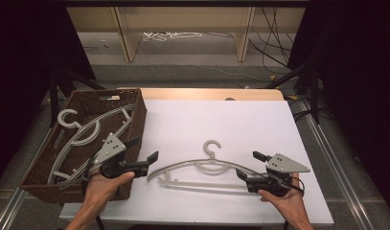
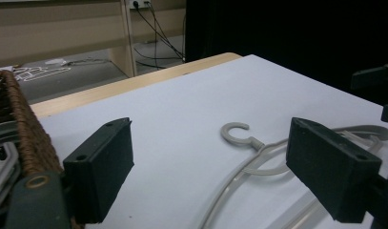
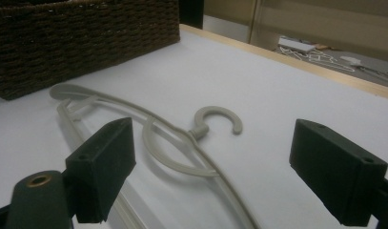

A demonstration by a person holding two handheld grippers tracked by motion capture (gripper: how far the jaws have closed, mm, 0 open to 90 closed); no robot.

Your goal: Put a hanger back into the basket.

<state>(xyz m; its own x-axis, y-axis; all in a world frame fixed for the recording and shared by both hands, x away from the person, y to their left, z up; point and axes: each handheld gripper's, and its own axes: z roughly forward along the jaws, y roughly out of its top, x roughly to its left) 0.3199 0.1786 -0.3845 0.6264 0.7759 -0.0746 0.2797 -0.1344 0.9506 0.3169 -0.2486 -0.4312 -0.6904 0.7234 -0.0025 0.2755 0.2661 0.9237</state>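
Our hanger (image 1: 202,172) lies flat on the table (image 1: 259,124) between both tools, left tool (image 1: 141,152) and right tool (image 1: 249,165) spread wide, holding nothing. We judge a pinch on its thin arm could slip, or its hook catch the basket (image 1: 135,120) rim.

table (image 1: 259,120): white top with a wood edge, my main landmark
floor (image 1: 192,64): grey, beyond the table, cables lying loose
shelf legs (image 1: 127,36): pale wood, behind the table
curtains (image 1: 355,57): black, flanking the table
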